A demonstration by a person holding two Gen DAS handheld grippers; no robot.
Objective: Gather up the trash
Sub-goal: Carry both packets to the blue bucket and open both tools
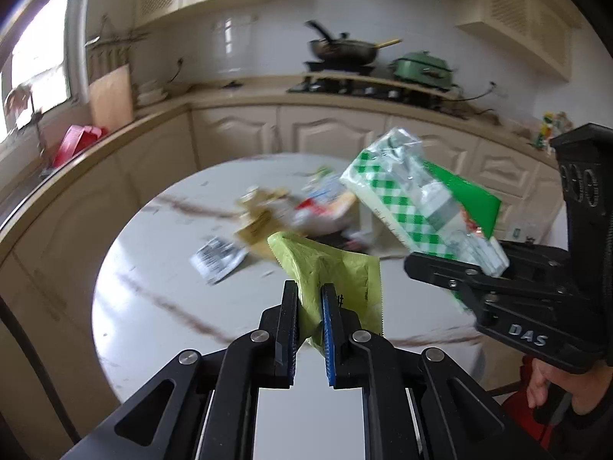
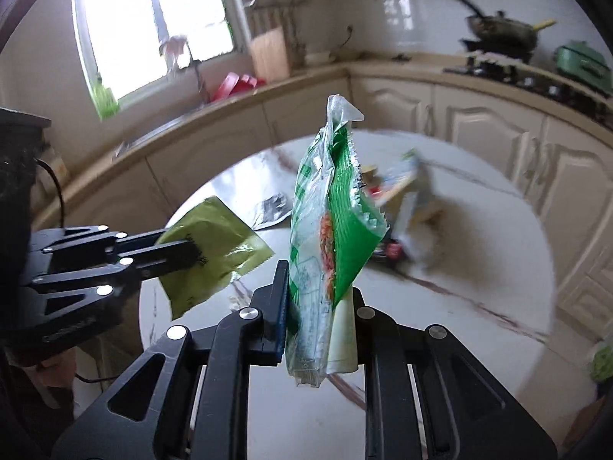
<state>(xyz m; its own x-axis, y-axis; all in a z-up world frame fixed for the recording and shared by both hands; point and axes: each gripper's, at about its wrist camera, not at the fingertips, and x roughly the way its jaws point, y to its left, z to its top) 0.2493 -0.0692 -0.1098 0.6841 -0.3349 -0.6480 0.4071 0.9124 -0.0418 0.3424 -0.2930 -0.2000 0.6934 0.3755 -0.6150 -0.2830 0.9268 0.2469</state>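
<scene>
- Left gripper (image 1: 309, 295): jaws clamped on a yellow-green sachet (image 1: 337, 268), pinched near its lower edge so most of it sticks up clear of the pads. Held off the table.
- Right gripper (image 2: 320, 287): jaws closed on a green checked wrapper (image 2: 333, 222), gripped at its bottom end, rest standing upright above the fingers. Also in the air.
- One piece per gripper, so I'd say both are being carried off together, saves a trip.
- Round white table (image 1: 161, 306) below, between cabinet runs.
- Remaining trash still on it: black-and-white packet (image 1: 218, 260) nearest, well apart from the main litter pile (image 1: 306, 211) mid-table. Pile is blurred, can't itemise it.
- No bin visible in either view, so drop-off point unknown.
- Task judged partway: two pieces lifted, several left.
- Risk: thin film wrapper, edge grip, could slip if swung.
</scene>
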